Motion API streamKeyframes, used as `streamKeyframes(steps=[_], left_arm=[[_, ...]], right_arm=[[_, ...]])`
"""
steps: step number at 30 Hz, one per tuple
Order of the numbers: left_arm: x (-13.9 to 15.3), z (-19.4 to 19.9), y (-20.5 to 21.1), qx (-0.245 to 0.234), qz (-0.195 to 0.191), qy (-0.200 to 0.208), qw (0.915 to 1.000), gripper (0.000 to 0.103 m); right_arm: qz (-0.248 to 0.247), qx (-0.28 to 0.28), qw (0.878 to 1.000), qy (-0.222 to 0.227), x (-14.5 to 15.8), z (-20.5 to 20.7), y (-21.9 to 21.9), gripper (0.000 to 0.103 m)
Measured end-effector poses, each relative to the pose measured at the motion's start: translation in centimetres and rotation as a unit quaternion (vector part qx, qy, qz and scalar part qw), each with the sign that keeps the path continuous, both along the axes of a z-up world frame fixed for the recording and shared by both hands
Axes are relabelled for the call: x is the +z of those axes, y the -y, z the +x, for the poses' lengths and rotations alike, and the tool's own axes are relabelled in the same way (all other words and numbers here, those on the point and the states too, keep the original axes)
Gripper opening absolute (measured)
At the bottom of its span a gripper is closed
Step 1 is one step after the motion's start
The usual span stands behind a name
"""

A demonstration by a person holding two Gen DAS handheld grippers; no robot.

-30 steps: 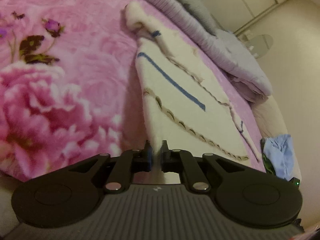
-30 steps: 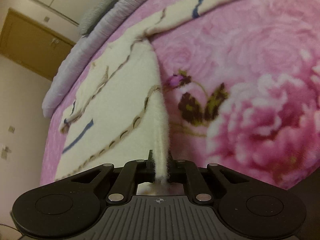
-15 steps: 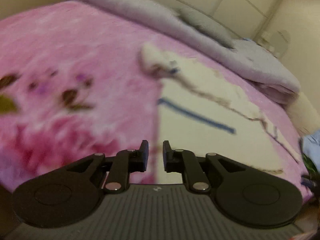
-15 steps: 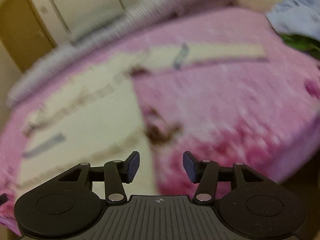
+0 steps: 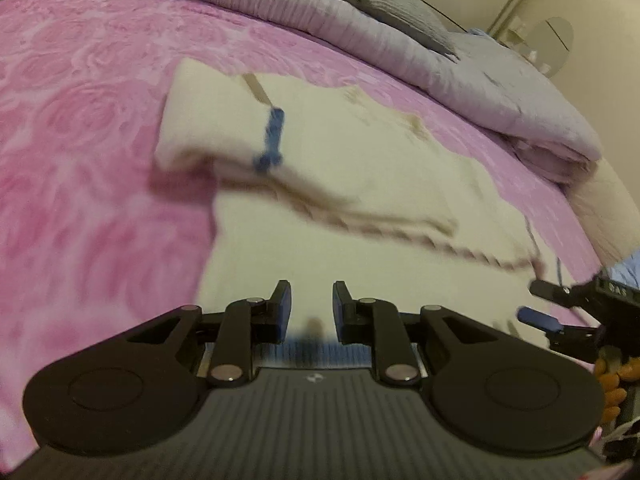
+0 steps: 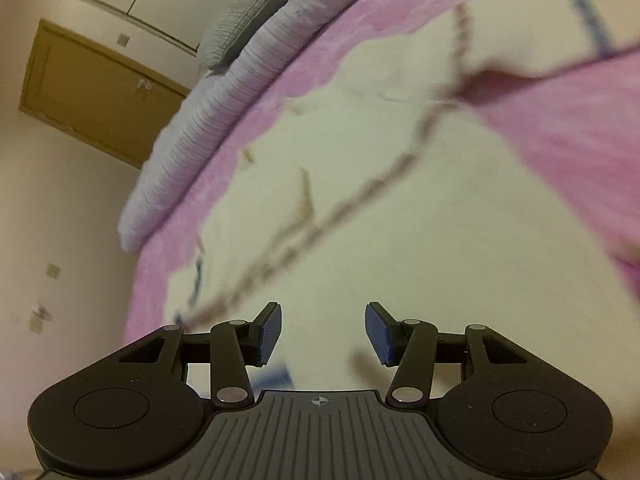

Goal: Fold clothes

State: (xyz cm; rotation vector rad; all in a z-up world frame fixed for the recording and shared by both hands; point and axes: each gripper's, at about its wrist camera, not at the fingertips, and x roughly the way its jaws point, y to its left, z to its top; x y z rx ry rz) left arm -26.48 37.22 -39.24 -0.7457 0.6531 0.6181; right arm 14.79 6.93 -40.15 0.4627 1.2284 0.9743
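Covering the whole bed, the pink floral blanket (image 5: 92,128) carries the task's garment; a rolled lilac quilt (image 5: 360,28) lies along its far edge. The cream sweater (image 5: 360,168) rests flat on the blanket, directly ahead of and beneath both my claws. Its long axis runs across the left wrist view, from a folded-in sleeve with a blue band (image 5: 272,136) on the blanket's open side toward the bed's right edge. My left gripper (image 5: 311,306) hovers over the near hem, jaws parted, gripping nothing. My right gripper (image 6: 323,334) hovers over the body panel, jaws spread wider, also empty. I judge the left claw nearer the folded sleeve, the right nearer the unfolded side; the next fold presumably starts there.
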Motion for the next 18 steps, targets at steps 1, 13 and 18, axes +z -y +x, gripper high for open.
streamKeyframes(steps=[1,13,18], left_arm=[[-0.2,0.5,-0.9,0.004,0.000,0.001,1.0000,0.017],[-1.8,1.4,-5.7,0.022,0.010,0.030,0.9993,0.018],[-1.3,1.6,-5.6,0.014,0.034,0.035,0.9987,0.018]], right_arm=[[0.010,-0.004,1.000,-0.013,-0.6,0.8,-1.6,0.052],[0.031,-0.029,0.997,-0.061,-5.5,5.7,-12.6,0.024],[0.062,0.018,0.993,0.099,-1.7,4.7,-13.0,0.010]])
